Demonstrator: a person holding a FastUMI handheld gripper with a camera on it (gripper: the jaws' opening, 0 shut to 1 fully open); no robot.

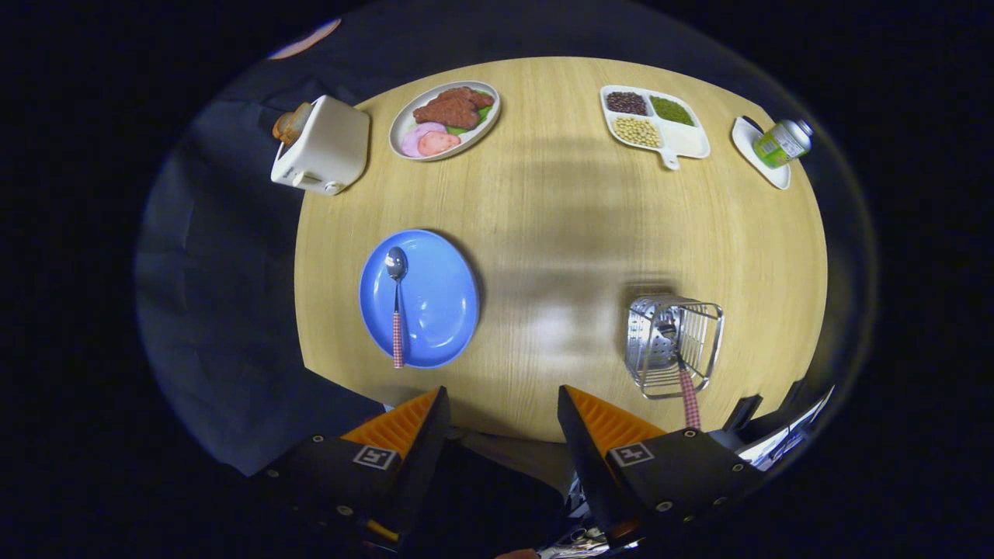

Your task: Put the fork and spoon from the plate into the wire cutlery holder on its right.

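Note:
A blue plate (pixel 435 303) lies on the wooden table (pixel 559 217), ahead and left of my fingers. A spoon (pixel 397 307) with a red checked handle rests on the plate's left half, bowl pointing away from me. To the right stands the wire cutlery holder (pixel 672 343). A utensil with a red checked handle (pixel 686 396) stands in it, its handle leaning toward me; I take it for the fork, its head hidden by the wires. My gripper (pixel 503 400) hangs open above the table's near edge, between plate and holder, with nothing between its fingers.
At the far side sit a white toaster (pixel 322 147) with bread, an oval plate of sliced meat (pixel 444 120), a divided dish of beans (pixel 654 123) and a small white dish with a green can (pixel 780 144). Bare wood lies between plate and holder.

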